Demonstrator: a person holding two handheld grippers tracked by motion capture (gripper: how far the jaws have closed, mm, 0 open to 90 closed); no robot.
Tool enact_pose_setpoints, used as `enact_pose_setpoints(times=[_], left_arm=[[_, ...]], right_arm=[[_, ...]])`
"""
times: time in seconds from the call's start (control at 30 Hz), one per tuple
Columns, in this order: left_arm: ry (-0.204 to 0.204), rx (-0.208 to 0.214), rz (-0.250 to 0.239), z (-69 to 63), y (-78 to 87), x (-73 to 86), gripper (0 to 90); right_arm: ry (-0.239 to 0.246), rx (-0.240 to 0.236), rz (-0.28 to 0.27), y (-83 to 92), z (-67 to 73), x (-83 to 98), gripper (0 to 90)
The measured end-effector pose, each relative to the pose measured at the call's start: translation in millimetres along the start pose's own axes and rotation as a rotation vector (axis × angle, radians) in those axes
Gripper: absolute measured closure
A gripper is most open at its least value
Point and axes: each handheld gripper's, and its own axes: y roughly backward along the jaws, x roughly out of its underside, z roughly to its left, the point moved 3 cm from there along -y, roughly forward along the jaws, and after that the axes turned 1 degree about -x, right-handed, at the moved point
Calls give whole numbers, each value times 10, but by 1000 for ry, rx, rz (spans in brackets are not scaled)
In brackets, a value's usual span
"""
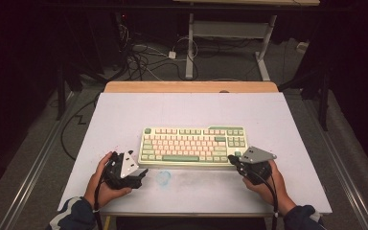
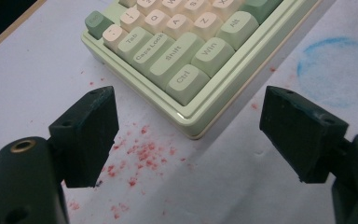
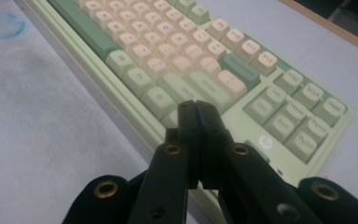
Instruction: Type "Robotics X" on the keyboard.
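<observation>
A pale green keyboard (image 1: 194,146) with cream and green keys lies flat in the middle of the white table cover (image 1: 191,110). My left gripper (image 1: 143,172) sits low by its front left corner. In the left gripper view the keyboard (image 2: 186,51) has its Ctrl-key corner just ahead of the left gripper (image 2: 189,116), whose jaws stand wide open with nothing between them. My right gripper (image 1: 232,159) is at the keyboard's front right corner. It is shut and empty, and in the right gripper view its tips (image 3: 196,109) hover over the front edge of the keyboard (image 3: 177,51), near the bottom-row keys.
Red specks (image 2: 140,154) dot the cover by the keyboard's left corner. A faint blue ring stain (image 1: 163,177) marks the cover in front of the keyboard. A wooden edge (image 1: 191,86) borders the far side. Cables (image 1: 143,60) and a desk frame (image 1: 230,43) lie beyond.
</observation>
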Motion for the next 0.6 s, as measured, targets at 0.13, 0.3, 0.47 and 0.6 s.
enact_pose_setpoints(times=[0.13,0.3,0.47,0.6], left_arm=[[2,1,5,2,-8,5,182],[8,6,8,3,-15,8,181],[5,9,14,4,-11,17,181],[5,10,15,7,-10,19,181]], right_arm=[[4,-19,-7,-127,-33,-169,900],[19,-51,1,-332,-14,-381,900],[25,-69,5,-554,41,-578,900],[29,-83,15,-704,107,-693,900]])
